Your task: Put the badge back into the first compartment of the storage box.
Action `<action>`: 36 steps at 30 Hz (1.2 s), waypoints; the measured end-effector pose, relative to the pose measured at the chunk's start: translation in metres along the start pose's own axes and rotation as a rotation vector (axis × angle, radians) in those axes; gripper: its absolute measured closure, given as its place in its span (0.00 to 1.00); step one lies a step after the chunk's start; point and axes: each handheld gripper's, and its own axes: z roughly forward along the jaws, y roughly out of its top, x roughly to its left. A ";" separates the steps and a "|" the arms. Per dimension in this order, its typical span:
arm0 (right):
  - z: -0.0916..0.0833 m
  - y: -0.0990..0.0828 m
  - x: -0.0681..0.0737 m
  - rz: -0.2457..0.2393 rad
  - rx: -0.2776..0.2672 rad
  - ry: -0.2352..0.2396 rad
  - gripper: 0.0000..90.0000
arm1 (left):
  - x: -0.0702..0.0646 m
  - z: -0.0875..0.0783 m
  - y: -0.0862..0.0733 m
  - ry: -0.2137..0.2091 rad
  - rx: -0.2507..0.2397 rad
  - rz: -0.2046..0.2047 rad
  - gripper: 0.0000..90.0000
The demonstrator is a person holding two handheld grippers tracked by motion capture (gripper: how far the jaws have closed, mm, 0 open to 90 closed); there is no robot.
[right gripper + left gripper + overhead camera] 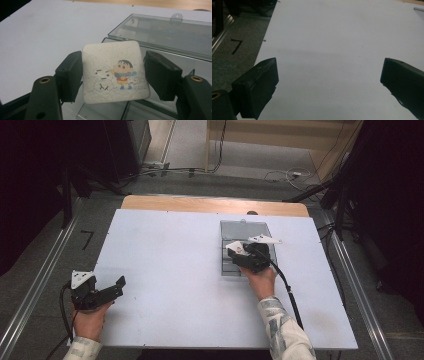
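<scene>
1. Right gripper (248, 254) over the near half of the box (243, 229), toward the right of the table (165, 270).
2. Jaws closed on a white pad (115, 72), one black finger (70, 75) against each side edge.
3. Pad square with rounded corners, held flat and face up, printed with a cartoon boy and small white dogs.
4. Pad raised above the open box; touching the box or not, cannot tell.
5. Box clear grey plastic, lid (165, 32) swung back on the far side, with a hang tab at the lid's far edge.
6. Right hand (260, 280) behind the gripper, cable (285, 285) trailing back toward the patterned sleeve (282, 327).
7. Left gripper (107, 292) well apart, at the near left corner of the table, in the left hand (90, 320).
8. Left jaws wide open, nothing between them but bare white table top.
9. Black mark (236, 46) on the grey floor just beyond the table's left edge.
</scene>
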 end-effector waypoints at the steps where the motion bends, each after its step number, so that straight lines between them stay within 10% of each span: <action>1: 0.001 0.000 0.000 -0.001 -0.001 0.000 0.34 | 0.000 0.000 0.000 0.000 0.000 0.000 0.02; 36: 0.021 0.012 0.000 0.083 0.023 0.043 0.23 | 0.002 -0.001 0.000 0.004 0.001 0.001 0.02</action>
